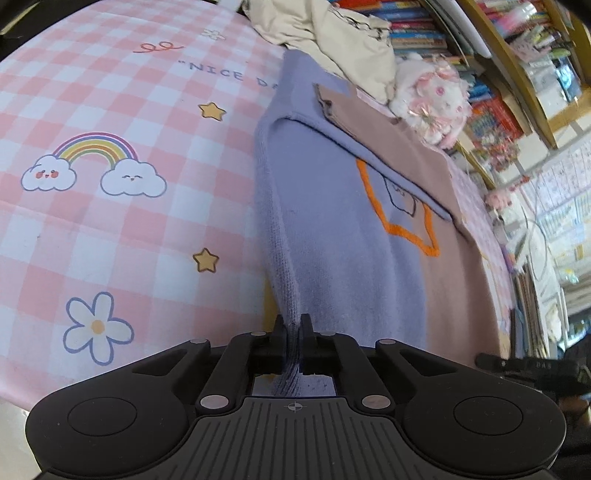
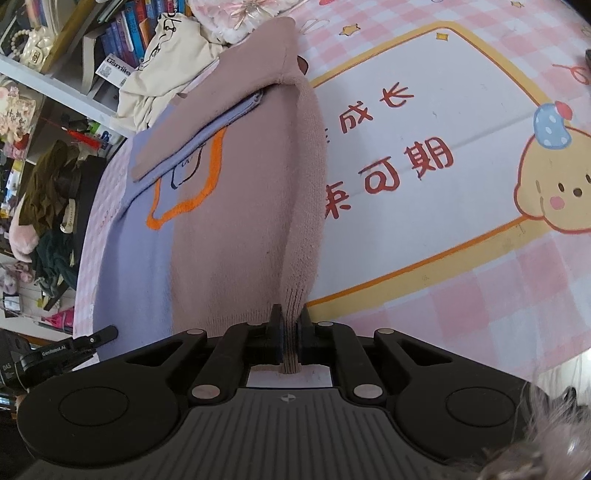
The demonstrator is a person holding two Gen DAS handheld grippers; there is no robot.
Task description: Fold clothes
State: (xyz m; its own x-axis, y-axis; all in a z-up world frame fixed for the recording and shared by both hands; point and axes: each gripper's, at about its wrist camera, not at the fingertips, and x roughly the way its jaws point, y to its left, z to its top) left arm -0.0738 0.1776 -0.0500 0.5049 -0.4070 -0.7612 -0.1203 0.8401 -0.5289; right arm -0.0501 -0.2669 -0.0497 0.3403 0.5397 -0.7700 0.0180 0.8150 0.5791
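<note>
Between the pads of my left gripper (image 1: pixel 293 325) I have the ribbed lavender hem of the sweater (image 1: pixel 343 236) pinched tight, the jaws drawn nearly together with only the knit edge between them. From there the garment runs straight ahead of the gripper across the pink checked bedsheet (image 1: pixel 122 229), its lavender half nearest me on this side and its dusty-pink half off to the right. A sleeve is folded diagonally across the chest ahead, partly covering an orange outline stitched on the front. To the left of the gripper the sheet shows a rainbow with two clouds, stars and a white flower. Beyond the far end of the sweater lies a cream garment (image 1: pixel 332 40), with a fluffy pink-and-white plush toy (image 1: pixel 432 99) just to its right and shelves of books (image 1: pixel 417 26) behind.

My right gripper (image 2: pixel 290 325) is likewise clamped down, this time on the ribbed dusty-pink hem of the same sweater (image 2: pixel 236 206), the cloth squeezed between its blue-faced pads. The pink half stretches ahead of it, the lavender half lies to its left, and the folded sleeve crosses the chest further up. To the right of this gripper the sheet (image 2: pixel 461 295) carries a yellow-framed white panel with red characters and a cartoon puppy. Low on the left I can see part of the other gripper's black body. Both held edges rise a little off the sheet towards the jaws.
</note>
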